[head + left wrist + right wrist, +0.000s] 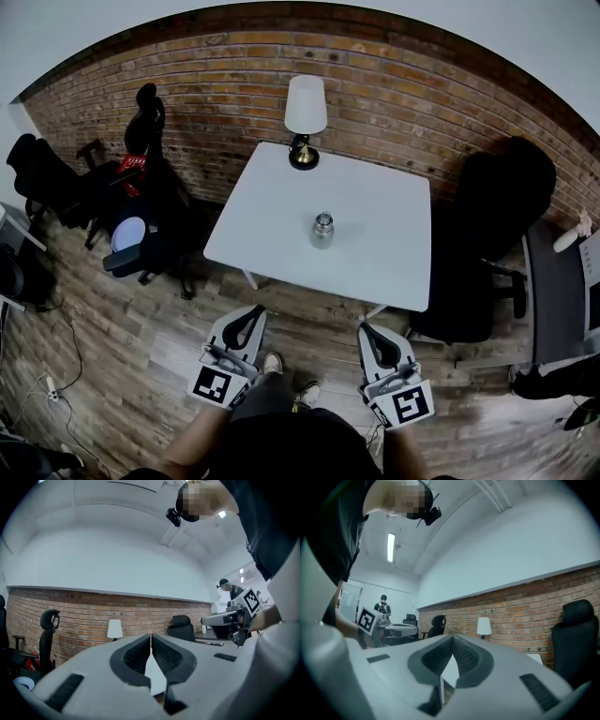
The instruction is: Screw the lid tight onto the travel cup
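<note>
Left gripper point(253, 313): held level at 7 o'clock from the travel cup point(322, 230), short of the table's near edge and above the wooden floor point(141, 356). Its tongs are pressed together with nothing between them. The left forearm point(195, 441) enters from the bottom of the head view.

Right gripper point(369, 331): held level at 5 o'clock from the cup, about level with the left gripper and well apart from it. Its tongs are likewise pressed together and empty. The right forearm point(399, 457) rises from the bottom edge.

Travel cup: stands upright near the middle of the white table point(272, 225), metallic, with a lid on top. How tightly the lid sits cannot be told. Neither gripper touches it.

A table lamp point(306, 120) stands at 12 o'clock from the cup, at the table's far edge, before a brick wall point(394, 84). A black office chair point(497, 220) stands at 3 o'clock.
</note>
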Demonstrator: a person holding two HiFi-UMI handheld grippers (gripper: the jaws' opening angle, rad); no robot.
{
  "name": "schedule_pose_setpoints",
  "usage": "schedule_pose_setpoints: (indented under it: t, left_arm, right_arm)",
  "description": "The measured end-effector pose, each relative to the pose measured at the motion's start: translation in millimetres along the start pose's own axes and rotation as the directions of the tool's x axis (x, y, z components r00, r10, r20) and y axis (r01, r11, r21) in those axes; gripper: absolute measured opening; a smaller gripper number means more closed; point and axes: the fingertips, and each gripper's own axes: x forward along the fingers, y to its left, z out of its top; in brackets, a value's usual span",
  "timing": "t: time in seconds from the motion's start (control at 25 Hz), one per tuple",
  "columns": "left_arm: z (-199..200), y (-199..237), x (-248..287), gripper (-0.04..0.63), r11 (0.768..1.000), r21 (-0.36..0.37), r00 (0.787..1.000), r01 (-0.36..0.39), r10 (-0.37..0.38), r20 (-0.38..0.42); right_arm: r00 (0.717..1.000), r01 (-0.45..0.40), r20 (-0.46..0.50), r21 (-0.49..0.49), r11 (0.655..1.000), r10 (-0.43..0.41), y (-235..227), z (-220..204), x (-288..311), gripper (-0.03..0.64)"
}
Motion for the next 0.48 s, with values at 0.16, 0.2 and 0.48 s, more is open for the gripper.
schedule_pose_setpoints:
  t: [0.16, 0.2, 0.48]
  left_arm:
    - [-12.7, 3.0, 12.6, 0.031, 1.0, -0.02, 1.0, 0.011, -0.011, -0.011]
    - [-15.8, 4.2, 17.7, 0.031, 1.0, -0.026, 1.0, 0.017, -0.017, -0.01]
    - [-37.7, 28.7, 68.3, 0.031, 0.996, -0.072, 0.999, 0.051, -0.053, -0.015]
  right_arm:
    - [1.0, -0.005, -0.026, 0.001, 1.0, 0.005, -3.5, -11.8, 9.2, 0.014]
    - [0.999, -0.004, -0.033, 0.001, 1.0, 0.005, -5.7, -14.5, 12.5, 0.014]
    - [0.993, 0.025, -0.114, 0.019, 1.0, -0.022, -29.5, -34.4, 43.4, 0.014]
